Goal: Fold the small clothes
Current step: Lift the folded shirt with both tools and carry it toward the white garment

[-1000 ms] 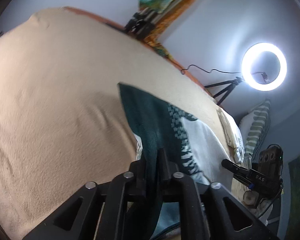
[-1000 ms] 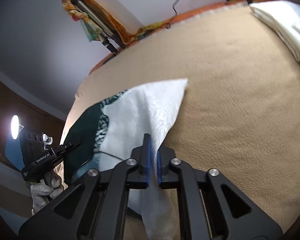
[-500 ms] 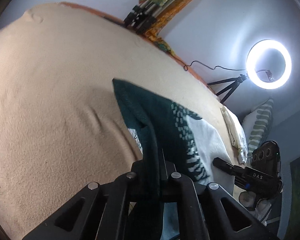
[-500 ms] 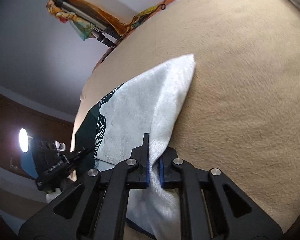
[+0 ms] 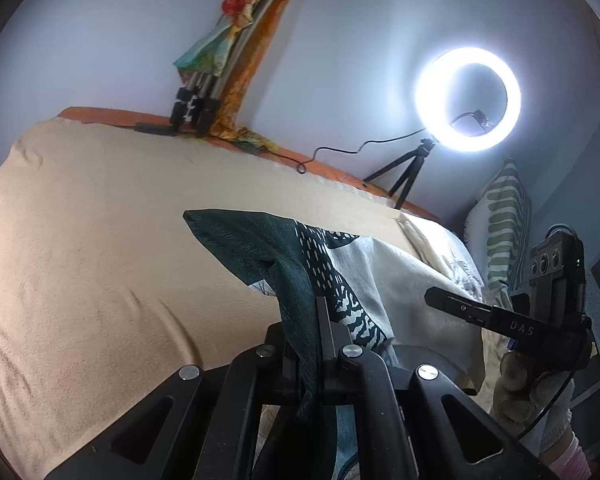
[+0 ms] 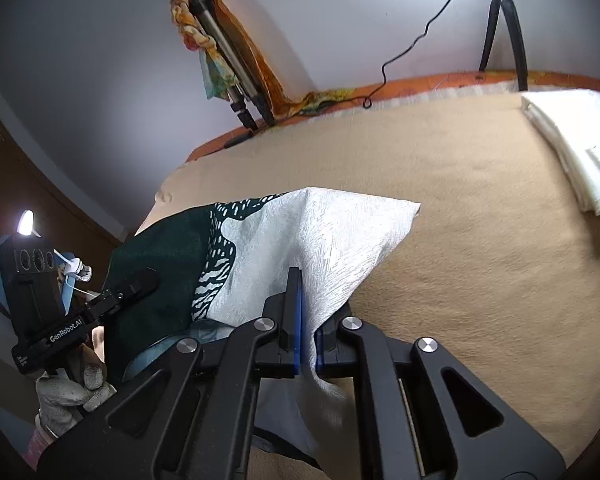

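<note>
A small cloth, dark green at one end and white at the other with a speckled pattern between, is held stretched over the beige bed. My left gripper (image 5: 309,332) is shut on the cloth's green edge (image 5: 260,248). My right gripper (image 6: 307,320) is shut on the cloth's white edge (image 6: 324,232). The far corners of the cloth rest on the bed cover. Each gripper shows in the other's view: the right one in the left wrist view (image 5: 460,306), the left one in the right wrist view (image 6: 136,282).
The beige bed cover (image 5: 80,240) spreads wide to the left and ahead. A stack of folded white cloth (image 6: 576,148) lies at the right. A ring light on a tripod (image 5: 468,100), a folded tripod against the wall (image 6: 228,68) and a striped pillow (image 5: 504,220) stand behind.
Both grippers have lifted and tilted upward with the cloth, which now hangs freer with its far corners still on the bed. More of the wall shows in both views.
</note>
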`<act>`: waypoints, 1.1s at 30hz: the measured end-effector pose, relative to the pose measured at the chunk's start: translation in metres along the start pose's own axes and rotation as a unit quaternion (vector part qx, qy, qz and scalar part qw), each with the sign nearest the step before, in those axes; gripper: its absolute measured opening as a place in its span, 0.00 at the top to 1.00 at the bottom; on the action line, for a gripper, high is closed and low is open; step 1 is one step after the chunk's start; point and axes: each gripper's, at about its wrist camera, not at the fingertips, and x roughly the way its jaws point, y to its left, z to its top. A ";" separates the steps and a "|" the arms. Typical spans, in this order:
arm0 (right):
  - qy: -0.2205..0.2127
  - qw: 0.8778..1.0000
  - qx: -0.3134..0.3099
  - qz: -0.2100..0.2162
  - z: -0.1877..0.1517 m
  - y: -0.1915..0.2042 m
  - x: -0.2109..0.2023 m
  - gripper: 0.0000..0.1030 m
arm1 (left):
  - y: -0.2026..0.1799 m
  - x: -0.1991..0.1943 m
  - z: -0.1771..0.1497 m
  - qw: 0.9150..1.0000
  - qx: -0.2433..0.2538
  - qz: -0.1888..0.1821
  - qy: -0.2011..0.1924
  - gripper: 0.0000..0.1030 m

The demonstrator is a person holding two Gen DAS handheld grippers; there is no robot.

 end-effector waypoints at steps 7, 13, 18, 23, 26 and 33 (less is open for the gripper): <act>-0.025 0.999 -0.012 -0.026 0.009 -0.017 -0.042 0.94 | -0.038 0.024 0.008 1.000 0.010 -0.027 0.002 0.99; -0.045 0.997 -0.015 -0.055 0.022 -0.057 -0.076 0.94 | -0.092 0.058 0.020 0.998 0.041 -0.043 0.005 0.99; -0.064 0.995 -0.005 -0.082 0.035 -0.103 -0.106 0.94 | -0.146 0.097 0.029 0.996 0.065 -0.059 0.010 0.99; -0.082 0.990 -0.004 -0.113 0.049 -0.149 -0.132 0.94 | -0.199 0.141 0.038 0.994 0.078 -0.081 0.011 0.99; -0.093 0.987 -0.005 -0.131 0.059 -0.175 -0.146 0.94 | -0.230 0.166 0.044 0.992 0.086 -0.089 0.010 0.99; -0.116 0.978 -0.014 -0.170 0.093 -0.233 -0.173 0.94 | -0.293 0.222 0.062 0.989 0.114 -0.099 -0.001 0.99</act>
